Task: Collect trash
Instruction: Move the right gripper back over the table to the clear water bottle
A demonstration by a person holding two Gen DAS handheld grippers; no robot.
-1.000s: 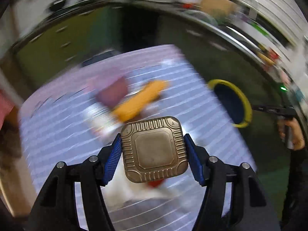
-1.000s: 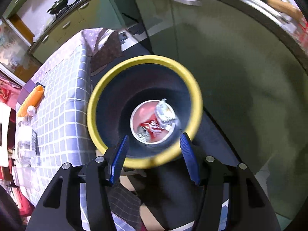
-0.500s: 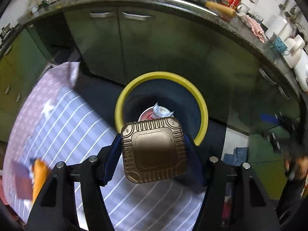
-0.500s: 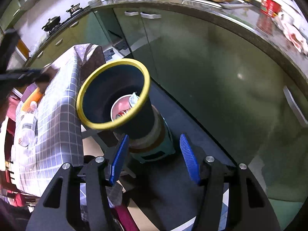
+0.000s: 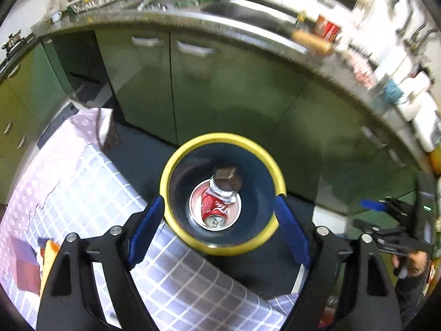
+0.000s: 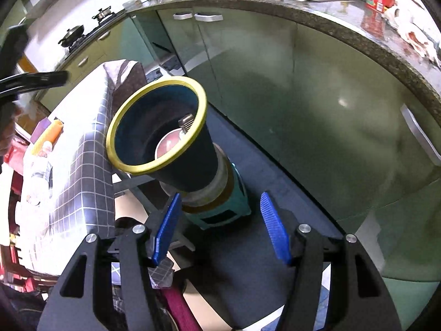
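Observation:
A dark blue trash bin with a yellow rim [image 5: 222, 138] stands on the floor beside the table; it also shows in the right wrist view [image 6: 157, 86]. Inside lie a red soda can [image 5: 213, 210], crumpled foil and the square bronze foil tray [image 5: 227, 179], seen edge-on in the right wrist view [image 6: 186, 122]. My left gripper [image 5: 220, 231] is open and empty directly above the bin. My right gripper [image 6: 220, 227] is open and empty, off to the bin's right and lower.
The checked tablecloth [image 5: 82, 182] covers the table left of the bin, with an orange wrapper [image 6: 49, 133], a plastic bottle [image 6: 38, 171] and a purple packet [image 5: 24, 267] on it. Green kitchen cabinets [image 5: 193, 88] and a countertop stand behind. The floor is dark.
My left gripper swung from the table to above the bin, opened and let go of the bronze tray, which now lies in the bin. My right gripper drew back from the bin.

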